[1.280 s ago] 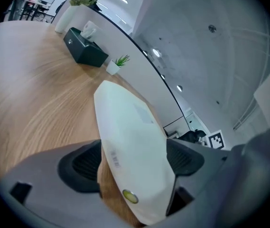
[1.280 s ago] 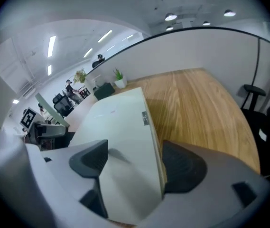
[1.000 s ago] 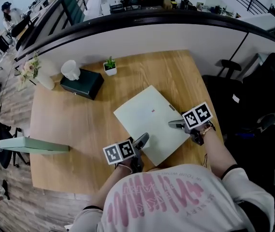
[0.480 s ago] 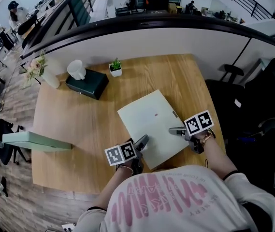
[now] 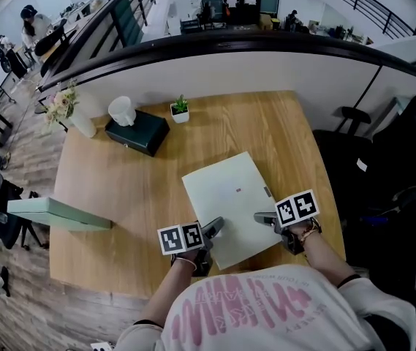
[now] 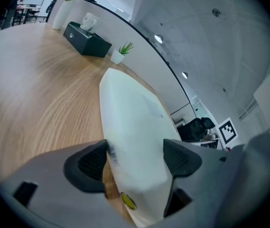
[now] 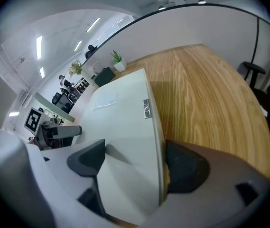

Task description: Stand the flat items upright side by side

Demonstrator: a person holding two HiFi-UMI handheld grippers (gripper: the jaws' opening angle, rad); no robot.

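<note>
A pale green box file (image 5: 229,196) lies in the middle of the wooden table (image 5: 120,189), with both grippers at its near end. My left gripper (image 5: 213,227) has the near left corner between its jaws. Its jaws are closing, and in the left gripper view (image 6: 135,156) both pads touch the file (image 6: 135,122). My right gripper (image 5: 260,216) holds the near right edge. In the right gripper view (image 7: 132,163) the file (image 7: 120,122) fills the gap between the pads. A second green file (image 5: 58,214) lies flat at the table's left edge and overhangs it.
At the back left of the table stand a dark tissue box (image 5: 137,131), a small potted plant (image 5: 180,110) and a white vase of flowers (image 5: 72,112). A curved white wall runs behind the table. Black chairs (image 5: 405,159) stand to the right.
The head view has shifted a little, so the table sits lower in the picture. Both grippers stay at the file's near corners, and the file has barely moved on the table.
</note>
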